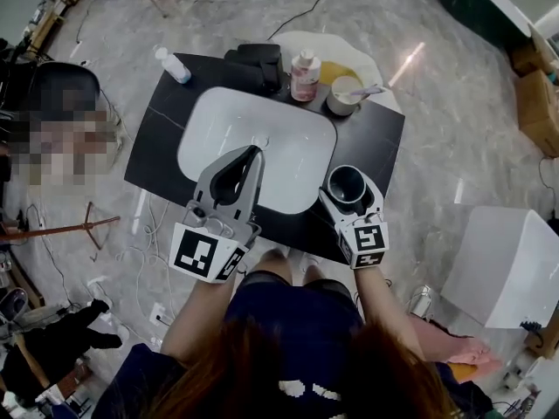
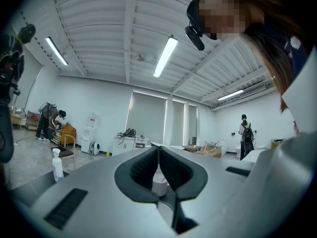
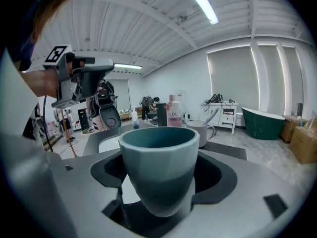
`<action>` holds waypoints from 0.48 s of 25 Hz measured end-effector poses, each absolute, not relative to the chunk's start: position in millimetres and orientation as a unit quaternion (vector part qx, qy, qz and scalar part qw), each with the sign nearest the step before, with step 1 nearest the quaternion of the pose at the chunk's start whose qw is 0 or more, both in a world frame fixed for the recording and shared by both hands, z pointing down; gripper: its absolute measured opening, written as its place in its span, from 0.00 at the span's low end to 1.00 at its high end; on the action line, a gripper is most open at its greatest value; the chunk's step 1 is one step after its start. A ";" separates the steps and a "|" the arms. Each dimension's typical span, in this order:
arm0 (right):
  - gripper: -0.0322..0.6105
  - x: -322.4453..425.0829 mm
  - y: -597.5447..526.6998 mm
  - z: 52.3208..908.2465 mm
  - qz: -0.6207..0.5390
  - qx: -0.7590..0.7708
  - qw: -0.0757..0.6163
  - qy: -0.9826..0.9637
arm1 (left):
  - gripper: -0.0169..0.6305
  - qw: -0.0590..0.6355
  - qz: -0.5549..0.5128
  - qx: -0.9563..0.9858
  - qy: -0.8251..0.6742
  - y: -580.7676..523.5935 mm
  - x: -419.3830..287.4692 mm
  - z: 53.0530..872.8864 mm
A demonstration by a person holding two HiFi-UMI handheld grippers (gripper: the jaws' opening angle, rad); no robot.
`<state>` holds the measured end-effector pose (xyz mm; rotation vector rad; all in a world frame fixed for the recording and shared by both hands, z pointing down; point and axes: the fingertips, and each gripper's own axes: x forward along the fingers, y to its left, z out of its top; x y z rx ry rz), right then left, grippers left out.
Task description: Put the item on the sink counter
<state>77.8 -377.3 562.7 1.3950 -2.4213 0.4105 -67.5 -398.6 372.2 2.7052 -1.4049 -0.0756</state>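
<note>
A teal cup [image 1: 347, 185] sits upright between the jaws of my right gripper [image 1: 348, 190], which is shut on it. The cup hangs over the front right part of the black sink counter [image 1: 377, 140]. In the right gripper view the cup [image 3: 158, 165] fills the middle, with the jaws pressing on both of its sides. My left gripper [image 1: 254, 153] is held over the white basin [image 1: 288, 160]. Its jaws are shut with nothing between them, the tips meeting in the left gripper view [image 2: 158, 150].
Along the counter's back edge stand a spray bottle [image 1: 173, 65], a black object [image 1: 255, 65], a pink bottle [image 1: 304, 75] and a white mug [image 1: 344, 95] with a toothbrush in it. A white box [image 1: 502, 264] stands on the floor at right. Cables lie on the floor at left.
</note>
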 end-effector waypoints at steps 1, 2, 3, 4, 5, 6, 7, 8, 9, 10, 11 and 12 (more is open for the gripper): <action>0.67 76.5 -378.2 569.7 0.146 0.488 0.162 -0.845 | 0.07 0.047 -0.024 0.887 -0.458 -400.8 -68.2 373.7; 0.67 75.2 -379.2 575.3 0.148 0.488 0.164 -0.845 | 0.07 0.048 -0.023 0.888 -0.457 -403.0 -69.0 375.3; 0.67 73.9 -380.4 580.1 0.149 0.488 0.165 -0.844 | 0.07 0.049 -0.021 0.889 -0.455 -405.4 -69.9 377.2; 0.67 72.7 -381.9 584.7 0.148 0.488 0.167 -0.844 | 0.07 0.051 -0.020 0.889 -0.454 -408.0 -71.0 379.3; 0.67 71.6 -383.6 589.4 0.148 0.489 0.169 -0.843 | 0.07 0.052 -0.019 0.890 -0.453 -410.6 -72.0 381.5; 0.68 70.8 -385.3 593.9 0.149 0.489 0.172 -0.842 | 0.07 0.053 -0.017 0.890 -0.452 -412.9 -72.7 383.7; 0.68 70.3 -386.7 597.4 0.149 0.490 0.173 -0.841 | 0.07 0.054 -0.016 0.891 -0.450 -414.9 -72.9 385.5; 0.68 70.4 -387.9 599.1 0.149 0.491 0.172 -0.841 | 0.07 0.055 -0.015 0.892 -0.448 -416.6 -72.6 386.8; 0.68 70.7 -389.1 599.3 0.149 0.491 0.170 -0.841 | 0.07 0.055 -0.015 0.893 -0.446 -417.9 -71.8 387.3; 0.68 71.1 -389.9 598.8 0.149 0.491 0.169 -0.841 | 0.07 0.055 -0.015 0.894 -0.445 -419.2 -70.7 387.3; 0.68 71.4 -390.2 598.2 0.148 0.490 0.169 -0.842 | 0.07 0.055 -0.016 0.895 -0.443 -420.1 -69.6 387.1; 0.68 71.4 -389.6 597.9 0.148 0.489 0.171 -0.843 | 0.07 0.055 -0.016 0.895 -0.442 -420.8 -68.6 386.7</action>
